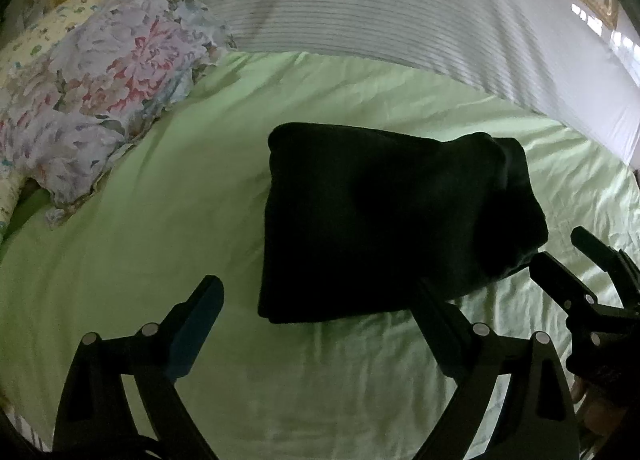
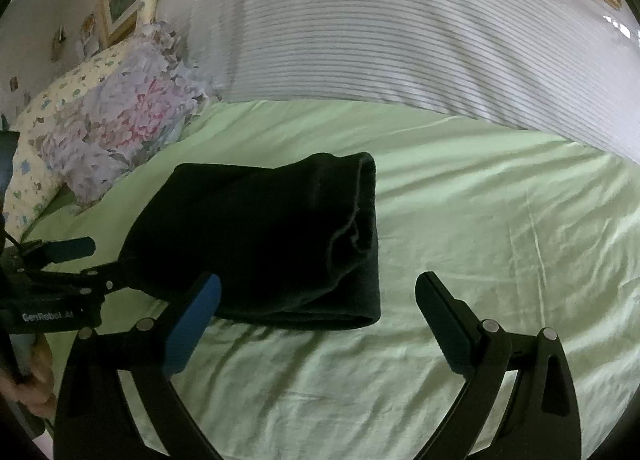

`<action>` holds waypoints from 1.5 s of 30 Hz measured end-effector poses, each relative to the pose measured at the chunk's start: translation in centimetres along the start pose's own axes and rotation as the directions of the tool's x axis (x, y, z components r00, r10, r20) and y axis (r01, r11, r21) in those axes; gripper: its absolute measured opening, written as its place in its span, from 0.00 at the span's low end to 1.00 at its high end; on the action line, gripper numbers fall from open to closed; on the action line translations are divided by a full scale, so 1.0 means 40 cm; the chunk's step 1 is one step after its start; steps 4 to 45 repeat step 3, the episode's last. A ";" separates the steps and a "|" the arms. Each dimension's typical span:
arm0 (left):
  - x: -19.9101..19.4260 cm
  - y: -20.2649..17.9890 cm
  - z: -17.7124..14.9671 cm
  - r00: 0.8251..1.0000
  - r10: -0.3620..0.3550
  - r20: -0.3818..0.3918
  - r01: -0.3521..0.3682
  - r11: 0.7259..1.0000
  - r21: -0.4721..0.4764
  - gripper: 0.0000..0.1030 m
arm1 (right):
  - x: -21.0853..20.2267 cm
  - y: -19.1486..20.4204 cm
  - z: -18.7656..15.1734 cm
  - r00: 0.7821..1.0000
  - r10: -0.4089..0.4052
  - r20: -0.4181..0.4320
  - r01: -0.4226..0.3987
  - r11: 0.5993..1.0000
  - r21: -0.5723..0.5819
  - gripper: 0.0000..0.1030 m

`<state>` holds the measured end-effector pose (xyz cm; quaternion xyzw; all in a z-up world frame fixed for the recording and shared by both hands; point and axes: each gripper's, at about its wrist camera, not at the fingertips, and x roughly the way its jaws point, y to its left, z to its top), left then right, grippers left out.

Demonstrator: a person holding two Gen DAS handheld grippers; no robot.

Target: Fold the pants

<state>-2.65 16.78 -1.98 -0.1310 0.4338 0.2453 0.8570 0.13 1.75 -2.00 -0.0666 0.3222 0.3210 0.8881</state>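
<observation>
Our two grippers are hanging right in front of us, just above the green sheet (image 2: 480,220). We are holding the left gripper (image 1: 320,320) with its fingers wide apart, and it is gripping nothing. We are holding the right gripper (image 2: 318,314) spread wide too, and it is also gripping nothing. Black pants (image 1: 384,216) are lying on the sheet in a thick, neat bundle, just past our fingertips. A flowery pillow (image 1: 104,72) is sitting well apart from the pants, over on the left by the striped wall (image 1: 380,0). We are thinking the folding is nearly done, since the pants are looking small and stacked. Next we are maybe needing to pat the bundle flat, or leave it alone.
</observation>
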 end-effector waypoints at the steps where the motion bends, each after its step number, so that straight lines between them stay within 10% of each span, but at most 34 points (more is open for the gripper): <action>1: 0.000 -0.003 0.001 1.000 0.006 -0.005 -0.006 1.000 0.003 0.91 | 0.000 -0.002 0.000 1.000 0.003 -0.002 -0.003 1.000 0.004 0.95; 45: 0.002 -0.006 0.006 1.000 0.016 -0.019 -0.016 1.000 -0.005 0.92 | 0.000 -0.005 0.001 1.000 0.007 0.002 -0.007 1.000 0.014 0.95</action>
